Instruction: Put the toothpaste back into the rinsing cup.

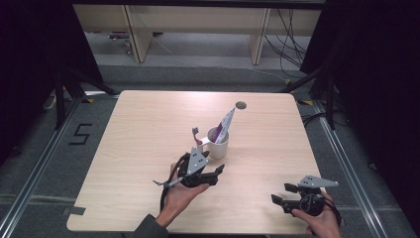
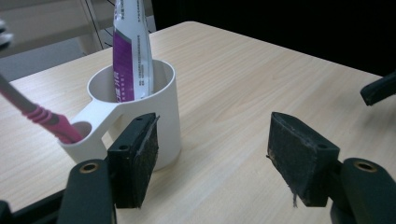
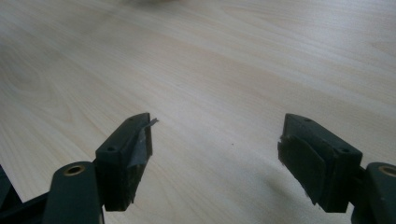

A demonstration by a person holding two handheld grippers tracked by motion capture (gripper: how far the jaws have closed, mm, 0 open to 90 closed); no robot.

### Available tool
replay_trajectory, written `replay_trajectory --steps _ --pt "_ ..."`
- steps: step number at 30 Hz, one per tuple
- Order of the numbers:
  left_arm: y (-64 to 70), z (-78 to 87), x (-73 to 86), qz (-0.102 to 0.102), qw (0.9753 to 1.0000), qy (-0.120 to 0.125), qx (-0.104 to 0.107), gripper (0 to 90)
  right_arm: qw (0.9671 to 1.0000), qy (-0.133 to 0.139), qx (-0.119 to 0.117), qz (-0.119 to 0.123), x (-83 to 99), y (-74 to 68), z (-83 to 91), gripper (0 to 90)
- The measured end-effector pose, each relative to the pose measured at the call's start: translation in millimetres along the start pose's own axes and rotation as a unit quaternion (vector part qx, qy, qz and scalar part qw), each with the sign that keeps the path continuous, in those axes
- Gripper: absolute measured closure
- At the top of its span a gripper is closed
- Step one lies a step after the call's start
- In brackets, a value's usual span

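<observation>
A white cup (image 1: 218, 148) with a side holder stands near the table's middle. A purple-and-white toothpaste tube (image 1: 225, 124) leans out of it, and a pink-handled toothbrush (image 1: 197, 135) sits in the holder. My left gripper (image 1: 218, 174) is just in front of the cup, open and holding nothing. In the left gripper view the cup (image 2: 161, 119), the tube (image 2: 133, 51) and the toothbrush (image 2: 46, 119) lie just past the left jaw of the gripper (image 2: 212, 158). My right gripper (image 1: 281, 194) rests open at the front right, and it (image 3: 215, 154) shows over bare wood.
A small grey disc (image 1: 241, 105) is set in the wooden table (image 1: 148, 124) near its far edge. A jaw of the other gripper (image 2: 378, 88) shows at the right of the left gripper view. On the floor at the left, tape forms a "5" (image 1: 80, 134).
</observation>
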State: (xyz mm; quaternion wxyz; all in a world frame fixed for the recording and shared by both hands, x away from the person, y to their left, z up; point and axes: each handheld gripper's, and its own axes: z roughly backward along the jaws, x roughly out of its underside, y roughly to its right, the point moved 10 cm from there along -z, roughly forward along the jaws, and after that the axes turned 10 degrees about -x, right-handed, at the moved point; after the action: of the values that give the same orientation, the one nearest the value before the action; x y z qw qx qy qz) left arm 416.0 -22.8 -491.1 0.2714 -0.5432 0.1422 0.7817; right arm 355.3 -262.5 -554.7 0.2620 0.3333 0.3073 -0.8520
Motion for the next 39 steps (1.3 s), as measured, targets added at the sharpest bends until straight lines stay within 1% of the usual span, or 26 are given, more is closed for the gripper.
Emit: replay_trajectory --steps 2,4,5,6,8,10,12,13,14,15,16,17,18,19,20,22,23,25,26,28,33,34,36,37,38,39 --pt "-2.0 4.7 2.4 0.004 1.0000 -0.002 0.000 32.4 0.9998 0.000 0.002 0.018 -1.0 3.5 -0.1 26.4" --pt "-4.2 8.6 3.7 0.004 1.0000 -0.002 0.001 31.9 0.9998 0.001 0.000 0.021 -1.4 3.2 -0.2 26.4" --pt "-4.6 11.0 4.4 0.007 1.0000 -0.002 0.004 31.5 0.9999 0.001 0.000 0.011 -0.9 1.4 0.1 26.4" --pt "-5.6 14.1 5.8 0.006 1.0000 -0.003 0.005 31.0 0.9996 0.003 0.003 0.028 -2.5 3.9 0.3 26.5" --pt "-6.7 19.1 9.0 0.005 1.0000 -0.005 0.005 30.4 0.9995 0.003 0.001 0.030 -2.7 3.7 -0.3 26.4" --pt "-7.3 24.5 14.6 0.001 0.9999 -0.008 0.013 29.7 0.9997 0.002 -0.003 0.023 -2.4 2.0 -0.6 26.4" --pt "-8.3 30.2 23.3 -0.002 0.9997 -0.016 0.020 29.2 0.9996 0.001 0.004 0.029 -2.6 3.1 0.2 26.4" --pt "-9.8 32.6 27.2 -0.005 0.9996 -0.021 0.018 29.1 0.9999 0.002 -0.003 0.013 -1.8 -0.7 -0.4 26.4" --pt "-11.1 35.2 31.3 -0.005 0.9996 -0.022 0.018 28.9 0.9996 0.001 0.003 0.029 -2.8 2.5 0.3 26.4" --pt "-12.4 38.8 36.1 -0.006 0.9996 -0.023 0.017 28.8 0.9995 0.003 0.005 0.031 -2.9 3.8 -0.4 26.4" --pt "-13.0 41.6 39.6 -0.007 0.9996 -0.023 0.017 28.8 0.9996 0.003 -0.003 0.027 -2.2 2.5 -1.9 26.4" --pt "-13.6 44.2 43.2 -0.008 0.9996 -0.024 0.016 28.7 0.9995 -0.002 0.008 0.030 -1.6 4.1 0.3 26.4" --pt "-13.4 46.1 46.7 -0.008 0.9995 -0.024 0.020 28.6 0.9999 -0.003 0.004 0.016 -0.6 1.0 -0.3 26.4" --pt "-14.2 48.7 49.9 -0.011 0.9994 -0.029 0.018 28.5 0.9995 -0.001 0.009 0.031 -2.3 3.4 0.6 26.4" --pt "-14.0 51.5 54.3 -0.010 0.9993 -0.029 0.023 28.4 0.9995 0.003 0.009 0.029 -3.2 2.5 0.0 26.4" --pt "-15.1 56.8 61.9 -0.012 0.9990 -0.035 0.025 28.2 0.9999 -0.003 0.000 0.013 -1.3 -2.7 -0.8 26.4" --pt "-15.1 58.6 64.5 -0.010 0.9989 -0.038 0.025 28.1 0.9996 0.001 0.003 0.029 -2.5 0.4 -1.4 26.4" --pt "-15.4 63.3 71.3 -0.012 0.9986 -0.044 0.025 27.8 0.9996 -0.001 0.003 0.028 -2.2 -0.2 -2.1 26.4" --pt "-15.3 65.2 73.9 -0.015 0.9984 -0.046 0.029 27.6 0.9998 -0.001 0.003 0.019 -1.7 -2.4 -2.4 26.4" --pt "-14.9 69.5 78.8 -0.016 0.9982 -0.051 0.027 27.2 0.9993 0.001 0.012 0.034 -3.5 -0.1 -1.3 26.4" --pt "-12.5 78.9 87.8 -0.027 0.9976 -0.056 0.031 26.2 0.9994 -0.002 0.005 0.034 -1.8 -4.4 -3.4 25.9" --pt "-11.7 80.1 89.0 -0.026 0.9975 -0.057 0.032 26.0 0.9998 -0.007 -0.002 0.018 0.4 -8.5 -3.6 25.4" --pt "-9.4 83.5 91.9 -0.025 0.9974 -0.059 0.033 25.5 0.9999 -0.003 0.002 0.016 1.4 -8.7 -4.5 22.4" --pt "-8.4 84.7 93.0 -0.026 0.9971 -0.062 0.037 25.4 0.9995 -0.008 0.007 0.031 1.9 -6.5 -3.5 21.4" --pt "-8.6 87.0 94.6 -0.033 0.9968 -0.065 0.032 25.2 0.9999 -0.010 0.000 0.012 3.9 -10.5 -4.0 21.0" --pt "-6.5 87.6 94.7 -0.026 0.9970 -0.064 0.033 24.7 0.9997 -0.007 -0.003 0.023 3.9 -10.0 -4.2 21.0"
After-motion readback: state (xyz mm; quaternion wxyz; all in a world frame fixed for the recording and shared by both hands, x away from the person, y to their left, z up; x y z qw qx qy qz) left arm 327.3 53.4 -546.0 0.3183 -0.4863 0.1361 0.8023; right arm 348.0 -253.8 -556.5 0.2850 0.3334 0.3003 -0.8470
